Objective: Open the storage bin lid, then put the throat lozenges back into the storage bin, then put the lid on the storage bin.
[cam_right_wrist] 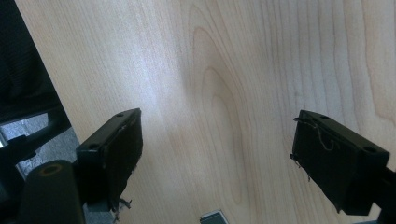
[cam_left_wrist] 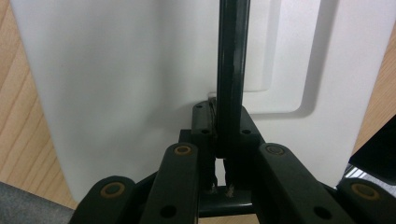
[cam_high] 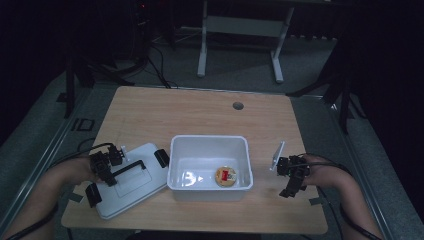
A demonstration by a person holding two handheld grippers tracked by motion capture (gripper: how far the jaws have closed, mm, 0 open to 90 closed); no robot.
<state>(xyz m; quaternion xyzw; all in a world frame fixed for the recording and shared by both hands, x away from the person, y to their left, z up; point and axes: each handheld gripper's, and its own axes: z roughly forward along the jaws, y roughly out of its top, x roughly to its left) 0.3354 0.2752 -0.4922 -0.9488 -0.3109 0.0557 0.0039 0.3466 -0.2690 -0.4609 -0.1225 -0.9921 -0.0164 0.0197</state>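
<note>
I am clamping my left gripper (cam_left_wrist: 219,154) on the lid (cam_high: 131,181) handle (cam_left_wrist: 231,70); lifting level over the bin (cam_high: 209,145) seems best. Right gripper (cam_right_wrist: 217,154) is gaping, holding nothing.

- A white bin (cam_high: 209,145) sits mid-surface (cam_high: 200,112), open-topped.
- A small round tin (cam_high: 226,175) lies inside it.
- A grommet hole (cam_high: 238,105) marks the surface's far edge.
- A white desk frame (cam_high: 240,30) stands beyond.
</note>
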